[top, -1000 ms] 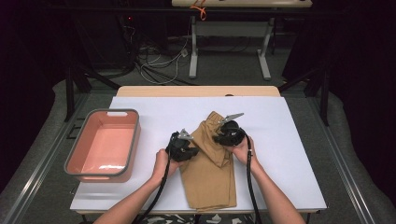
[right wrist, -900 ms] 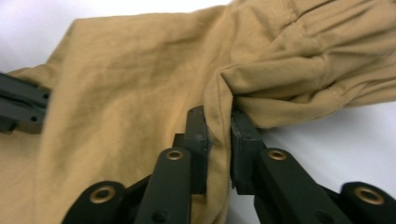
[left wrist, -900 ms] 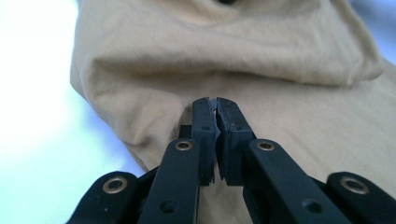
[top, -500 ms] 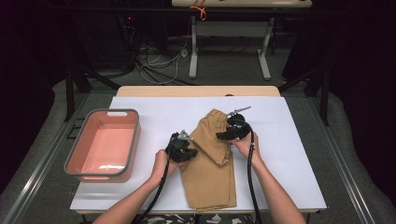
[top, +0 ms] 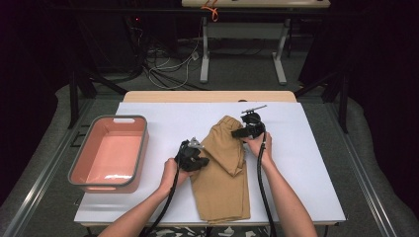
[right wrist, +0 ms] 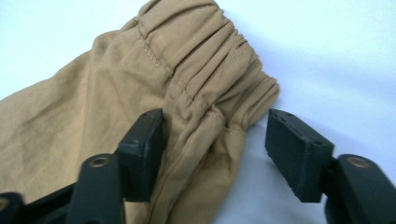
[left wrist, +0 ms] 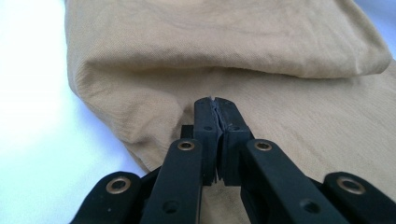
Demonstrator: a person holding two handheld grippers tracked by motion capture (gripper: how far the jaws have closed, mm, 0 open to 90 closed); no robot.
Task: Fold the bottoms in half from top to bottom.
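Note:
Tan trousers (top: 222, 182) with an elastic waistband (right wrist: 205, 51) lie folded on the white table (top: 306, 163), waistband at the far end. My left gripper (top: 197, 160) rests at the cloth's left edge. In the left gripper view its jaws (left wrist: 215, 105) are shut tight over the fabric (left wrist: 280, 46), with no cloth visible between them. My right gripper (top: 239, 132) is at the waistband's right corner. It stands open (right wrist: 215, 126), one jaw on the cloth and the other over bare table, the waistband corner between them.
An empty pink tub with a grey rim (top: 145, 143) sits at the table's left side. Another table's legs (top: 204, 54) and cables lie on the floor behind. Bare white table surface extends right of the trousers.
My right gripper has moved away from me along the trousers to the waistband corner. The left gripper has stayed in place.

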